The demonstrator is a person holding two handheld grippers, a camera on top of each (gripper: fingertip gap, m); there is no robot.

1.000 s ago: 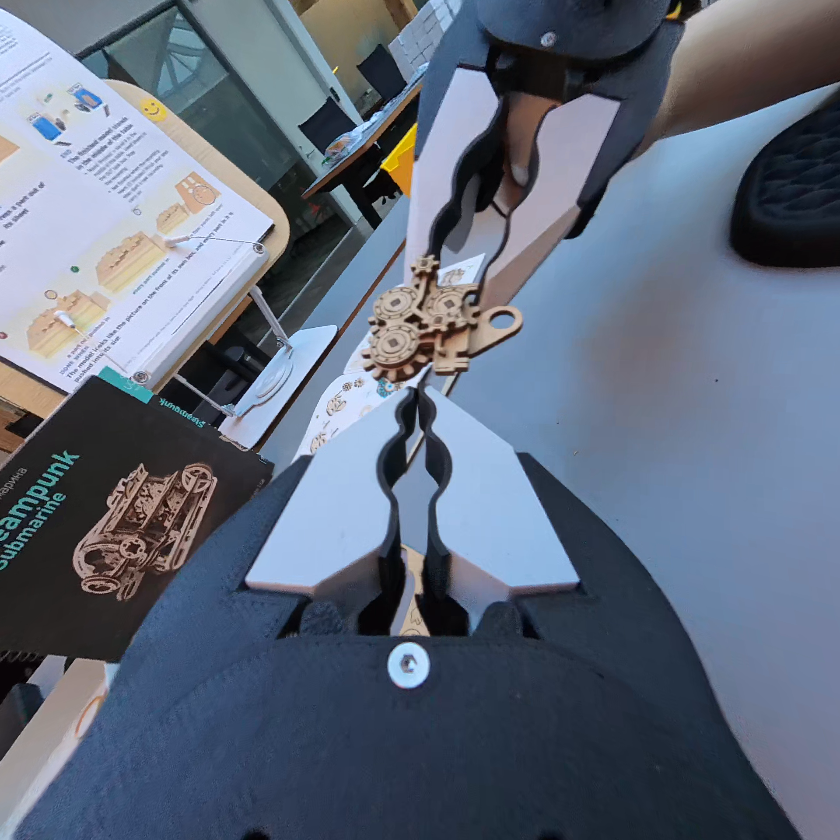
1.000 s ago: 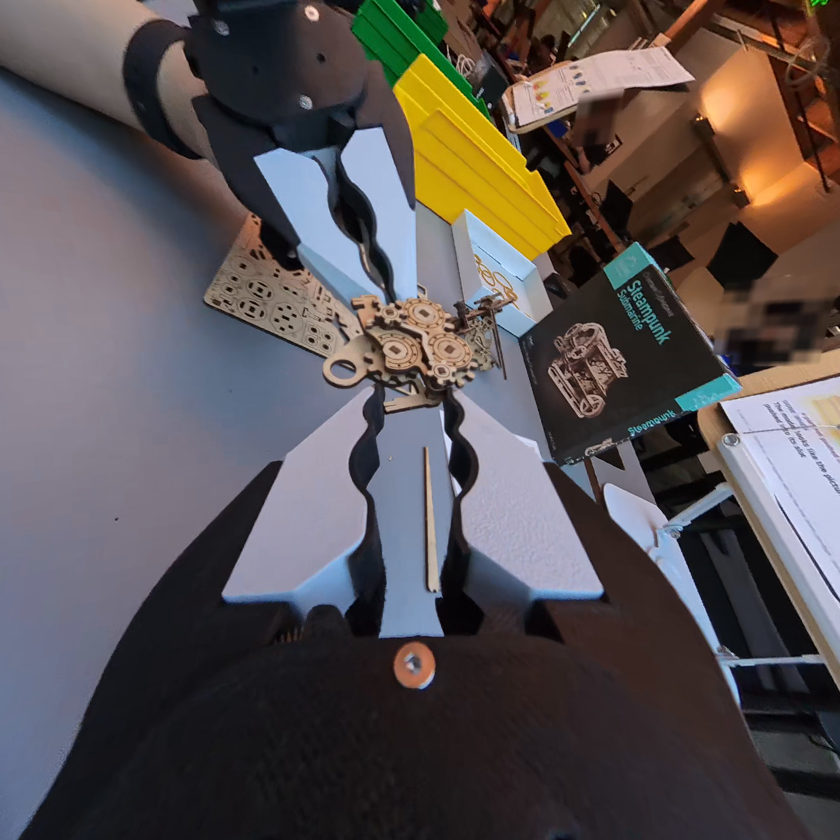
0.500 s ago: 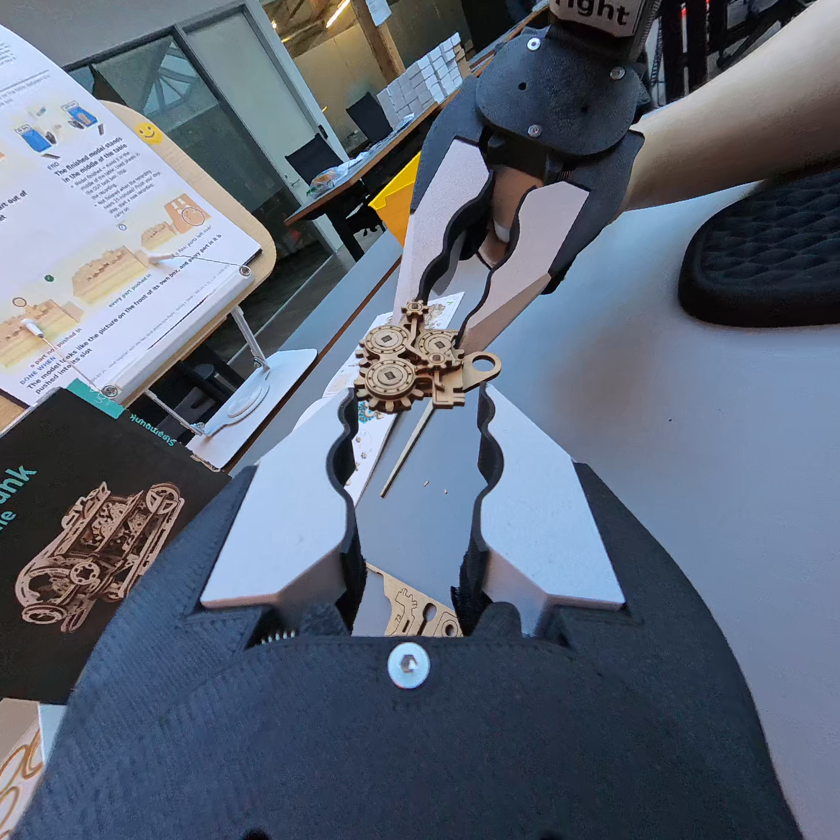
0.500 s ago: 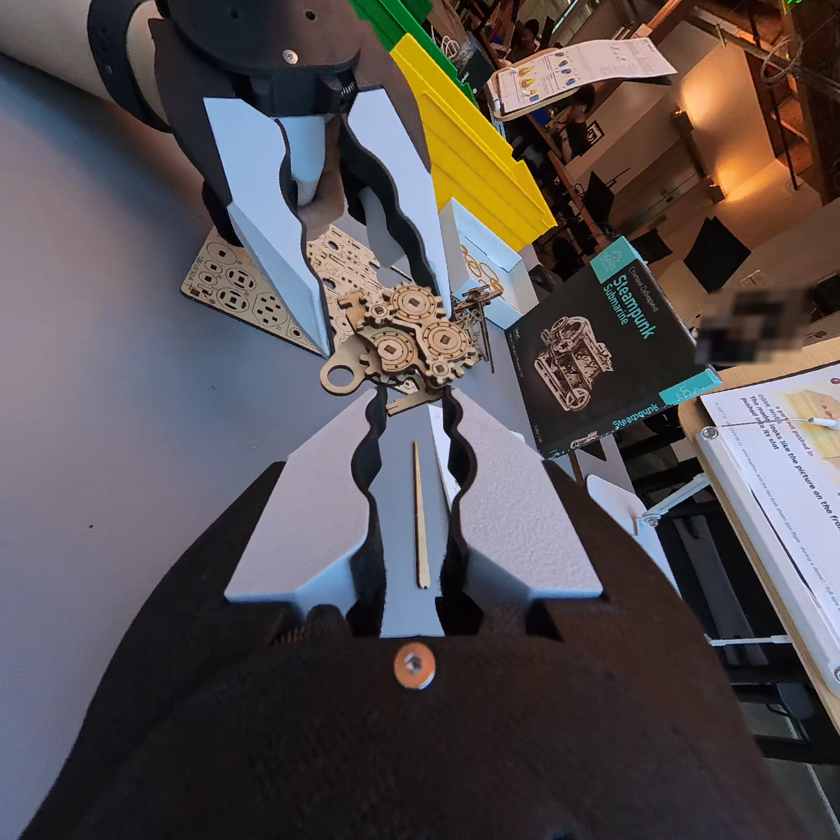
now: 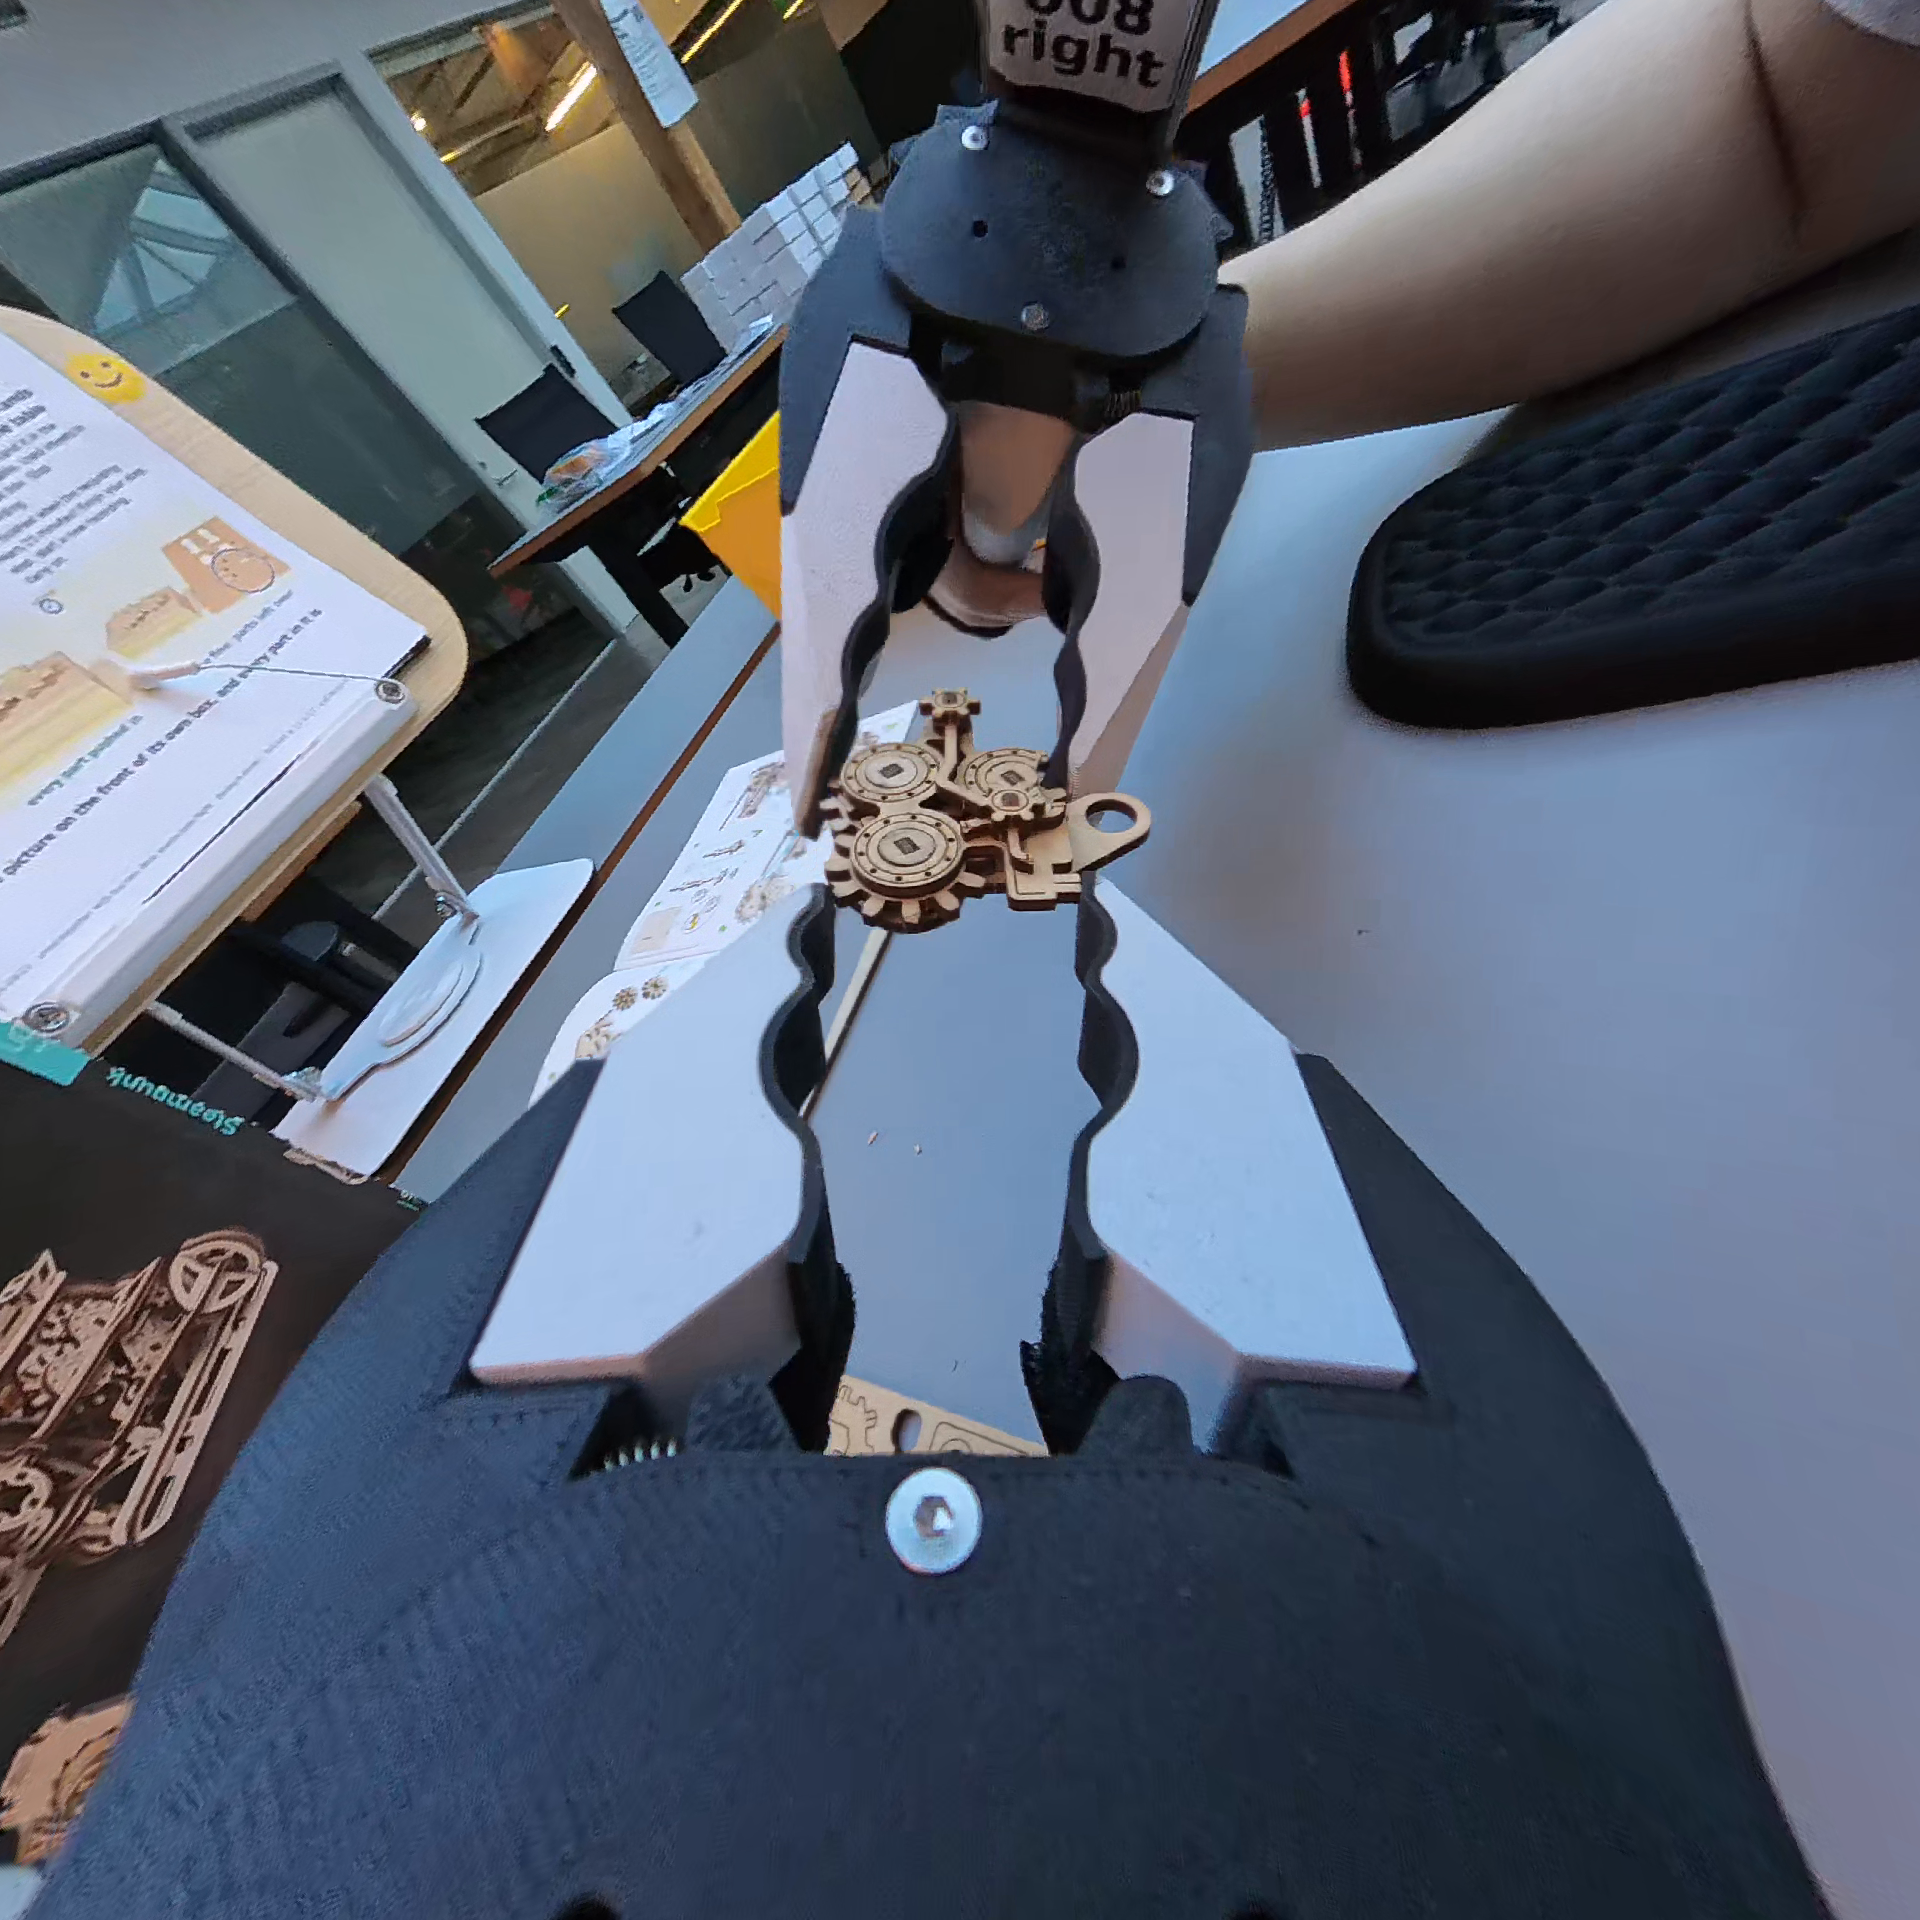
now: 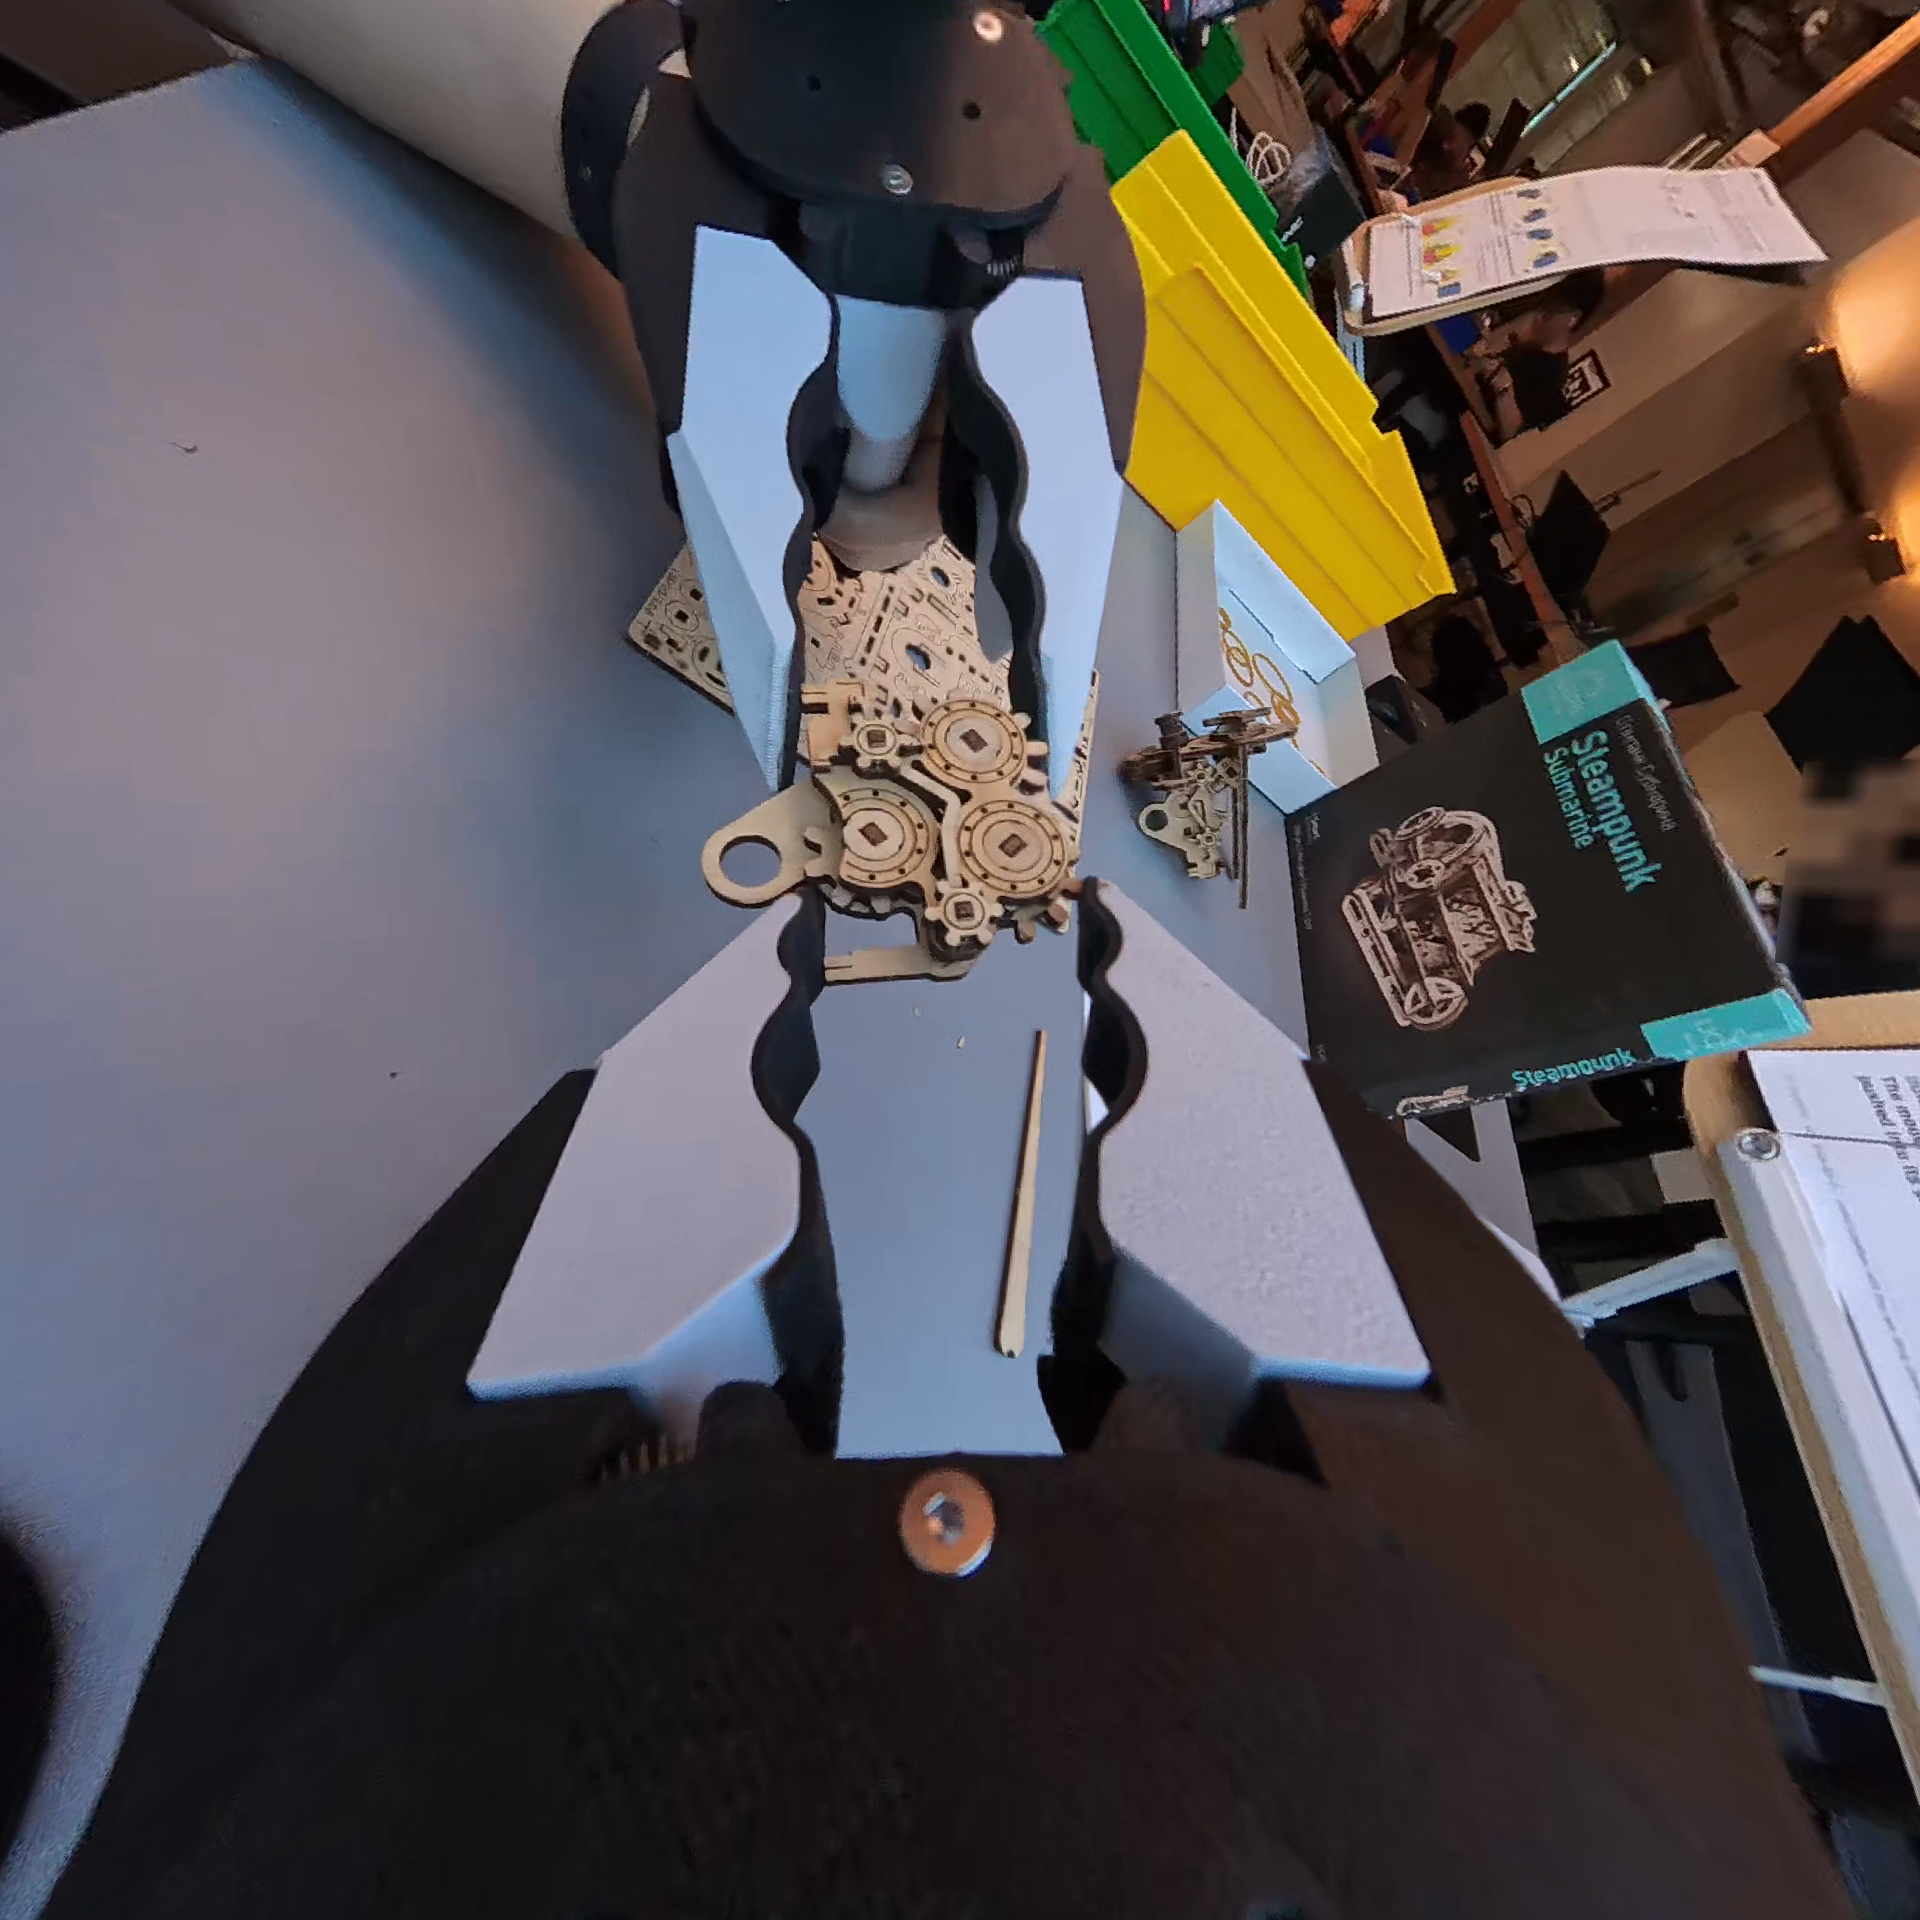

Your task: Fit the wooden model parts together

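Observation:
A flat wooden gear assembly (image 5: pixel 935 831) with three large gears and a ring tab hangs in the air between the two grippers; it also shows in the right wrist view (image 6: pixel 935 831). My left gripper (image 5: pixel 954 904) has its fingers set wide against the assembly's two sides and holds it. My right gripper (image 6: pixel 940 904) is open, its tips flanking the assembly's near edge without gripping. A thin wooden stick (image 6: pixel 1023 1195) lies on the grey table (image 6: pixel 312 727) below.
A laser-cut parts sheet (image 6: pixel 894 623) lies under the left gripper. A small dark wooden sub-assembly (image 6: pixel 1195 800), a white box (image 6: pixel 1257 644), yellow bins (image 6: pixel 1268 416) and the black kit box (image 6: pixel 1538 914) stand along the table edge. A black pad (image 5: pixel 1662 520) and an instruction stand (image 5: pixel 156 675) are nearby. My two grippers' fingertips are within a few centimetres of each other. My right gripper's tips are some 12 cm from the thin wooden stick (image 6: pixel 1023 1195). It is also in sight in the left wrist view (image 5: pixel 843 1029).
My left gripper opened from shut, then closed in on the assembly's sides. My right gripper let go of the assembly's tab and opened wide.

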